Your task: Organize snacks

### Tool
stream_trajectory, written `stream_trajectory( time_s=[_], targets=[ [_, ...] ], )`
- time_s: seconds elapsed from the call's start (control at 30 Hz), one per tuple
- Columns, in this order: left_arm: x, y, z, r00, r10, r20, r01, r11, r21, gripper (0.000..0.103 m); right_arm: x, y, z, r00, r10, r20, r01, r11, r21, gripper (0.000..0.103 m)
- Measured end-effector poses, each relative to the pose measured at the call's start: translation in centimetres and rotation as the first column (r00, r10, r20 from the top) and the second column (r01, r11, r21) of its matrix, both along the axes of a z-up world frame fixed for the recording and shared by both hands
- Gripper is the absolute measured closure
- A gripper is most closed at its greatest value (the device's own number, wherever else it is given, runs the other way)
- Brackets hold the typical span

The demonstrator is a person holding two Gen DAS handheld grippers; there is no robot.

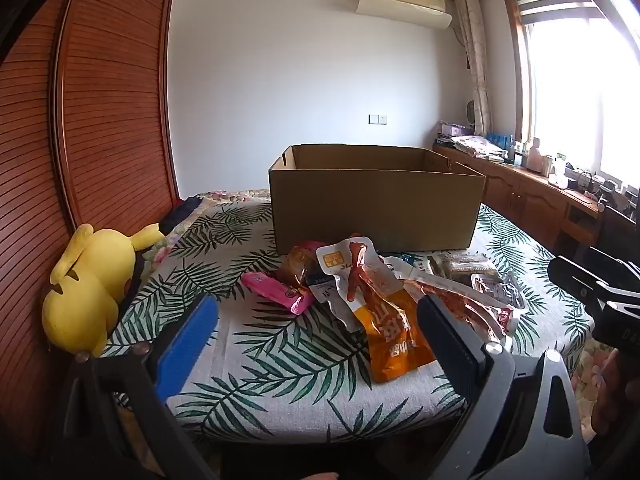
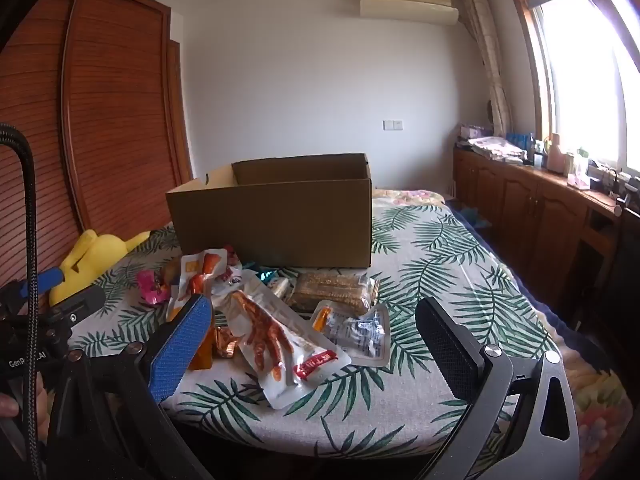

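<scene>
A pile of snack packets lies on the leaf-print bed cover in front of an open cardboard box (image 1: 376,196) (image 2: 276,216). In the left wrist view I see a pink packet (image 1: 276,290), an orange chicken-feet packet (image 1: 384,320) and a clear one (image 1: 460,304). In the right wrist view a clear chicken-feet packet (image 2: 276,344), a small silver packet (image 2: 356,330) and a cracker pack (image 2: 332,290) lie closest. My left gripper (image 1: 316,320) is open and empty, short of the pile. My right gripper (image 2: 312,320) is open and empty, above the near packets.
A yellow plush toy (image 1: 92,284) (image 2: 92,258) lies at the bed's left edge by the wooden wardrobe (image 1: 100,100). A wooden counter (image 2: 540,200) with clutter runs under the window on the right. The bed's near edge (image 2: 320,444) is just ahead.
</scene>
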State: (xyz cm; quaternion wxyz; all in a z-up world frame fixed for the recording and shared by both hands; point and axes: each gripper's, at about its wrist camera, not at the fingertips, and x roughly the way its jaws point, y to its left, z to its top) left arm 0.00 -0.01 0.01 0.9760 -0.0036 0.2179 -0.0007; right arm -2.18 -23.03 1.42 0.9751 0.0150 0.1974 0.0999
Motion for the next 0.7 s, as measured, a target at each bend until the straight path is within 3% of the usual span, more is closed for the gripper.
stream_trajectory(
  time_s=[0.7],
  targets=[
    [-0.03,0.19,0.84,1.0,-0.005,0.014,0.005,1.0,0.0,0.002,-0.11,-0.34,0.43,1.0,-0.013,0.01,0.014,1.0,-0.005,0.0]
  ],
)
